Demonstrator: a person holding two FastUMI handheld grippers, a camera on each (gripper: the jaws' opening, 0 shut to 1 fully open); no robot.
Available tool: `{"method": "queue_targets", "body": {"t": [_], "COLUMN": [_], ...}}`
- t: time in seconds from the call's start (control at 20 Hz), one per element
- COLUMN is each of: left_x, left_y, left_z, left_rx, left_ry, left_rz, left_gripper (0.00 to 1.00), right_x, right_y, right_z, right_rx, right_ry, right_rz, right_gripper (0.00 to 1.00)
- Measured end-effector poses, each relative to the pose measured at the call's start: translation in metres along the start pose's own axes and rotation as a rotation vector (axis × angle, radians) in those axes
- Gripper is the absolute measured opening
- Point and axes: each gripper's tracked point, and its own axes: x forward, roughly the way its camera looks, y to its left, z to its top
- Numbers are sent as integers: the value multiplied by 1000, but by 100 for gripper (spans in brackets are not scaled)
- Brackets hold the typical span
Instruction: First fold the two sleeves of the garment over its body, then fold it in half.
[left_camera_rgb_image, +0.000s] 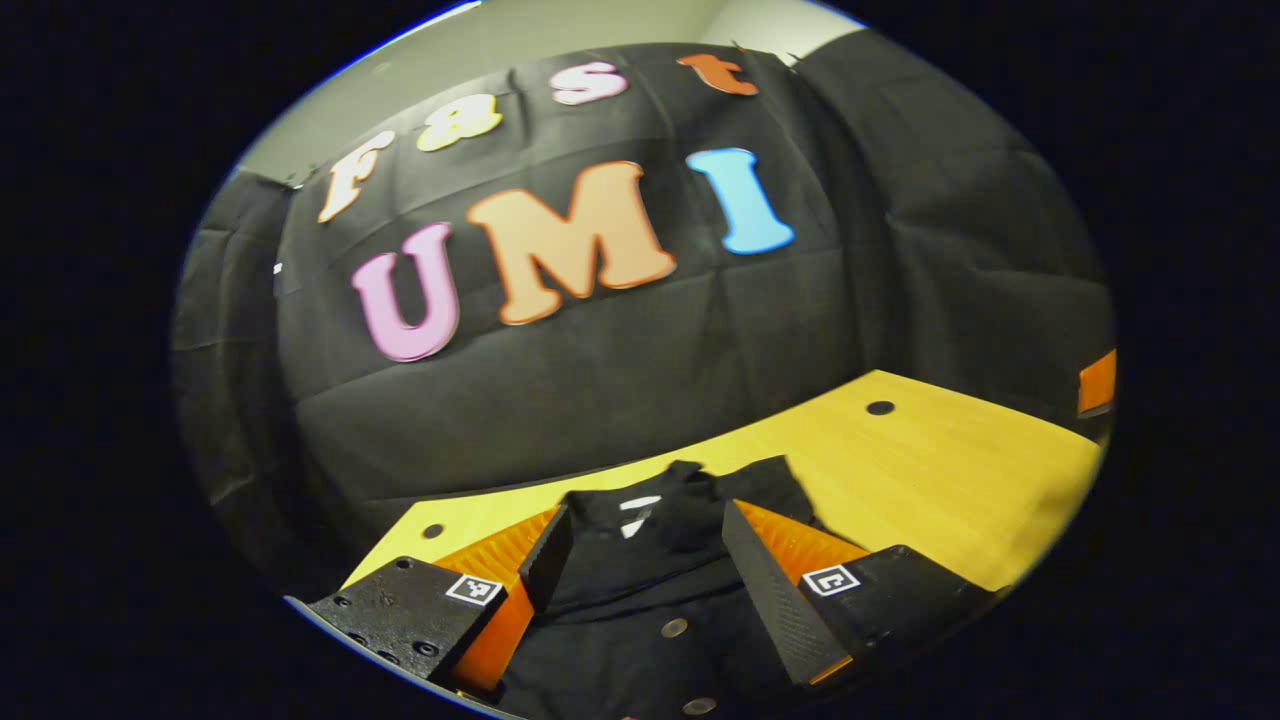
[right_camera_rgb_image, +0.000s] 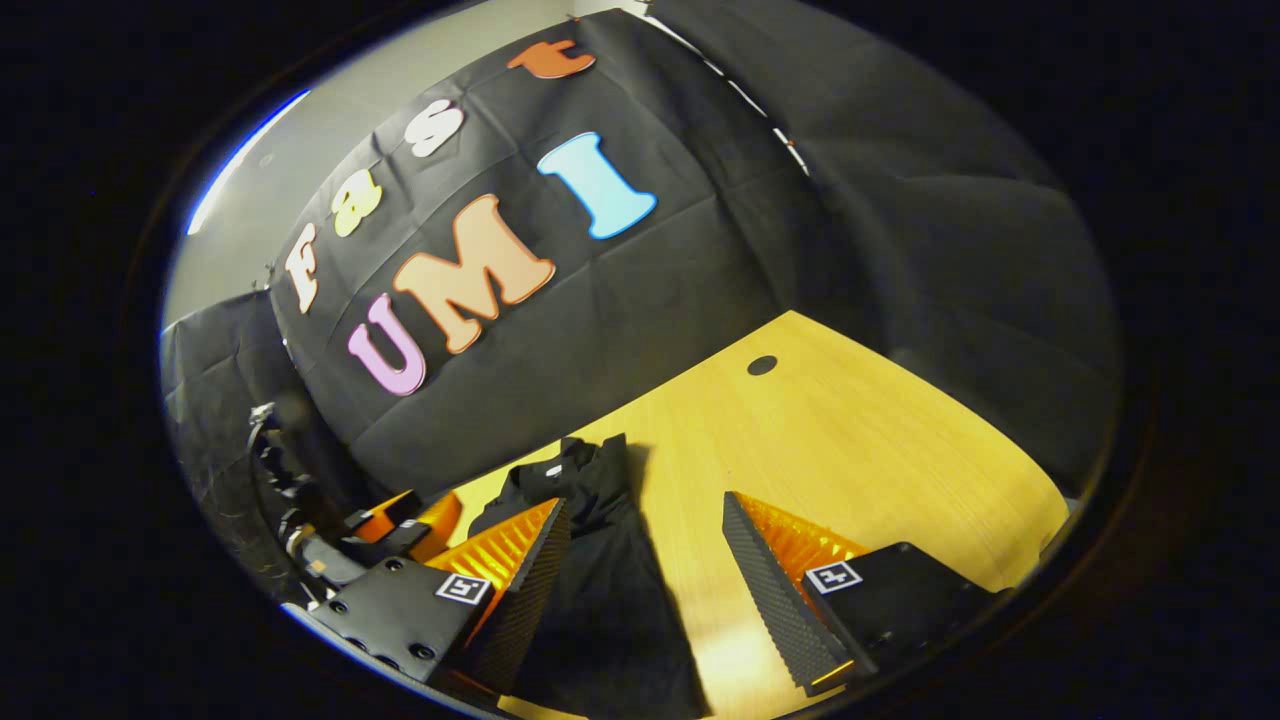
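A black buttoned garment (left_camera_rgb_image: 640, 600) lies on the yellow wooden table (left_camera_rgb_image: 930, 480), collar and white label (left_camera_rgb_image: 636, 512) at the far end. My left gripper (left_camera_rgb_image: 645, 512) is open over its chest, fingers either side of the button row, gripping nothing. In the right gripper view the garment (right_camera_rgb_image: 600, 590) is a narrow dark strip running away from me. My right gripper (right_camera_rgb_image: 645, 502) is open above the garment's right edge. Its left finger (right_camera_rgb_image: 530, 570) is over the cloth and its right finger (right_camera_rgb_image: 775, 590) over bare wood. The left gripper (right_camera_rgb_image: 395, 520) shows at the garment's far left side.
Bare tabletop (right_camera_rgb_image: 850, 440) stretches right of the garment, with a round dark hole (right_camera_rgb_image: 762, 365) near the back. Black cloth walls close the table's back and sides. An orange object (left_camera_rgb_image: 1097, 380) shows at the right edge of the left gripper view.
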Motion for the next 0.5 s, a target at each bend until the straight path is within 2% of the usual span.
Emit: {"method": "queue_targets", "body": {"t": [0.15,0.25,0.5], "left_x": [-58,-98,-161], "left_y": [56,79,90], "left_z": [-67,-115,-196], "left_rx": [24,2,-117], "left_ry": [104,188,310], "left_rz": [65,92,67], "left_gripper": [93,93,94], "right_x": [-11,-21,-31], "right_y": [17,23,11], "right_z": [-52,-93,-175], "right_rx": [-70,-102,-192], "right_ry": [57,110,204], "right_rz": [-19,-40,-150], "right_gripper": [98,98,98]}}
